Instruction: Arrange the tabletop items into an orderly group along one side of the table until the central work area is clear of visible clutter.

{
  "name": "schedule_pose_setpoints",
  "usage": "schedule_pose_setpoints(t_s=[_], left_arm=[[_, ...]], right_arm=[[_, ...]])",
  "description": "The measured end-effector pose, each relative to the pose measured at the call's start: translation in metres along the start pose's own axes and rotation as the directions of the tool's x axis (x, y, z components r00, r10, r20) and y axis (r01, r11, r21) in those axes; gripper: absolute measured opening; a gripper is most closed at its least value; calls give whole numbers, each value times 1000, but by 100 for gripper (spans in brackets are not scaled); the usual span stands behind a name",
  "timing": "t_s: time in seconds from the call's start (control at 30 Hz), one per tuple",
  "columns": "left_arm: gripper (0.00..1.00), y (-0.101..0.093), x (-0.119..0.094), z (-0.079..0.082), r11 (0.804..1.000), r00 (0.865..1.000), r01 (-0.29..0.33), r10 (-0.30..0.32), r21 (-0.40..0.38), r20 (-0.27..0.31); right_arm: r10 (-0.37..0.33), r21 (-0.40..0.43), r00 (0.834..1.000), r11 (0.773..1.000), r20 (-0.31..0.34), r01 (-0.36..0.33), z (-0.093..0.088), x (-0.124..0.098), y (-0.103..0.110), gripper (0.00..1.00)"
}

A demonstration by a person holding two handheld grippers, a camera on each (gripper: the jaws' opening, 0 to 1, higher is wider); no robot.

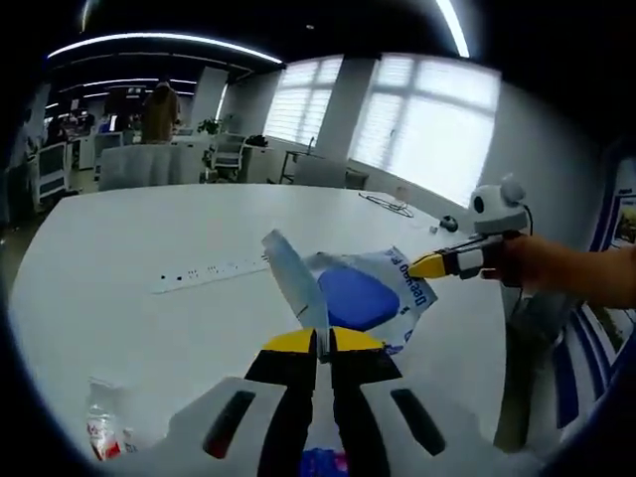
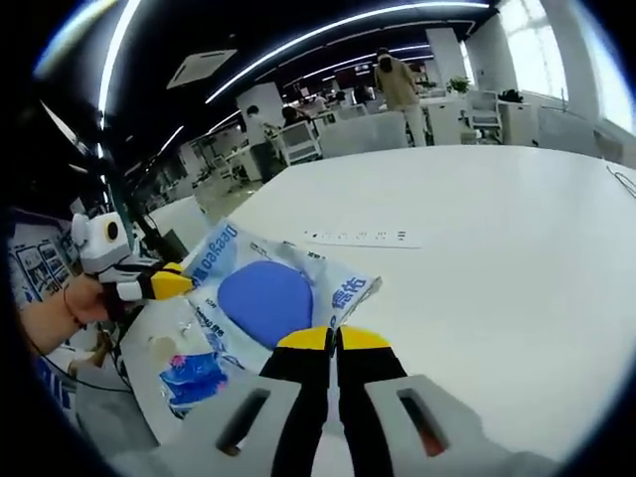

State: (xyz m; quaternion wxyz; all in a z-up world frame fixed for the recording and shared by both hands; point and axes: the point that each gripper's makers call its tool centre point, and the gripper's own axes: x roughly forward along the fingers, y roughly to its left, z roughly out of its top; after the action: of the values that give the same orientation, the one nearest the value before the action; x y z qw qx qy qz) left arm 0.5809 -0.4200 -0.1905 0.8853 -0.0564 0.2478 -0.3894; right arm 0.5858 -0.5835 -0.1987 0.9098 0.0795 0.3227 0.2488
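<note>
My left gripper (image 1: pixel 318 340) and right gripper (image 2: pixel 334 338) each pinch an opposite edge of the white-and-blue plastic bag (image 1: pixel 363 293), jaws closed tight on it; the bag hangs stretched above the white table (image 1: pixel 139 238), near the power strip (image 1: pixel 211 272); a small bottle (image 1: pixel 102 432) stands beside my left gripper.

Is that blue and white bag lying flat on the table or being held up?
Held up. The bag is stretched above the table, pinched at opposite edges by the right claw and the left claw.

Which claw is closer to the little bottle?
Left. The left claw is near the bottle; the right claw is farther off, across the blue bag.
</note>
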Motion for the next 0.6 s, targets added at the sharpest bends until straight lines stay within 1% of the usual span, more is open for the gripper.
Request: schedule_pose_setpoints(t_s=[0.33,0.47,0.6], left_arm=[[1,9,22,-20,999,998,-28,26,-28,-53],[1,14,29,-27,999,997,-39,36,-38,-75],[1,22,34,-38,997,992,-66,61,-46,-108]], right_arm=[[-4,-14,999,1000,-39,4,-5,19,-17,0],[-8,-13,998,1000,-56,7,-11,28,-24,0],[-7,-2,997,1000,-72,7,-18,39,-28,0]])
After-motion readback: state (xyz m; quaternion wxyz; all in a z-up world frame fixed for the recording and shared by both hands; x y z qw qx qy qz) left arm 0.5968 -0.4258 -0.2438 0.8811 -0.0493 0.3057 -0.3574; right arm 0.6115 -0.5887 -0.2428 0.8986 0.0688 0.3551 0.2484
